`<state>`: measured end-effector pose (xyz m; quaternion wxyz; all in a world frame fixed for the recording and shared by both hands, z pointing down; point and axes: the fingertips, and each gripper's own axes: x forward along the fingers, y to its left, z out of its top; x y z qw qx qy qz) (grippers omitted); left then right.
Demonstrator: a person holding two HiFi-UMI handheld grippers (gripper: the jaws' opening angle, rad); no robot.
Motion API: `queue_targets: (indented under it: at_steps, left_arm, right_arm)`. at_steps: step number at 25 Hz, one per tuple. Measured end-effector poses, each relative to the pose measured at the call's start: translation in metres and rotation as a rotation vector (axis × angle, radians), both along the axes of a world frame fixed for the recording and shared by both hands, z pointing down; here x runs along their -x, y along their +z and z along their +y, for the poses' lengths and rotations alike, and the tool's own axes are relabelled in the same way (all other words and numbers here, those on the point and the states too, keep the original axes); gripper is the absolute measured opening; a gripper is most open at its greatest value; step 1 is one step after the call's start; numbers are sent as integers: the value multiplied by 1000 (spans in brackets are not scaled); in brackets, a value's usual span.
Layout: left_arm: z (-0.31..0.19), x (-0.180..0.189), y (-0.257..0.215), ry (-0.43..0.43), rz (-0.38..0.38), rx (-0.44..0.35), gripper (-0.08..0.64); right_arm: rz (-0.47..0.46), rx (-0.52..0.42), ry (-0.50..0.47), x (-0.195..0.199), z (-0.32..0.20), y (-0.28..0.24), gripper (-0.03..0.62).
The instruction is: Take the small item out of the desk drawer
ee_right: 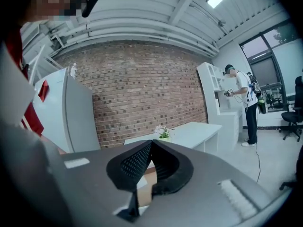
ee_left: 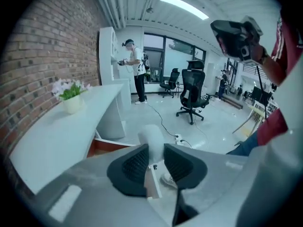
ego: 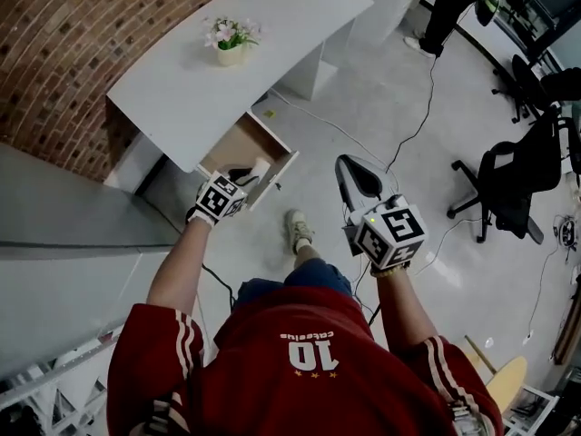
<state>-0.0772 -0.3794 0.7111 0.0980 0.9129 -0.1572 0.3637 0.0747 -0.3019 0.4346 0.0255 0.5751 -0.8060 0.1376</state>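
A person in a red jersey stands over an open drawer [ego: 278, 141] under a white counter [ego: 182, 84]. The left tool [ee_left: 154, 148] is clamped on a small white item [ee_left: 152, 135], its jaws held partway apart by the piece between the ribbed pads. The rounded top of the item pokes out beyond the tips. From the head view the item [ego: 260, 167] appears lifted above the drawer's front edge rather than resting inside it, so the removal looks all but complete.

The right tool [ee_right: 151, 143] is raised beside the person with its jaws closed tip to tip and nothing between them. A potted flower [ego: 231, 42] sits well apart on the counter, out of the way.

Finishing well is likely a matter of grip and path. The item looks smooth and round, and the pads hold only its lower part, so it could slip or pivot if the squeeze eases or the wrist tips sharply. An even squeeze and an unhurried carry would suit, with the item brought well away from the drawer front. If it is to be set down, the bare counter just beside the drawer looks the nearest safe place. The free right tool could then push the drawer shut.
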Motion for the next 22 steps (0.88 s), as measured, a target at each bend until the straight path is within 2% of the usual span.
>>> queue_targets:
  at_steps: [4,12,17,22]
  left_arm:
    - [43,20,-76,-14,102,-95,114]
    - [110,58,-230,-128,366,-292,114]
    - [147,66,-306,-184,490,-419,114]
    - [177,83,-362,-280,585,-508,115]
  right_arm:
    - [12,-21,-21,30,30,-25,3]
    - [68,-108,-101,81,79,-73,3]
    - [54,-171,-105,86,96,-98,2]
    - [61,-215,-89,84,113,-109,2]
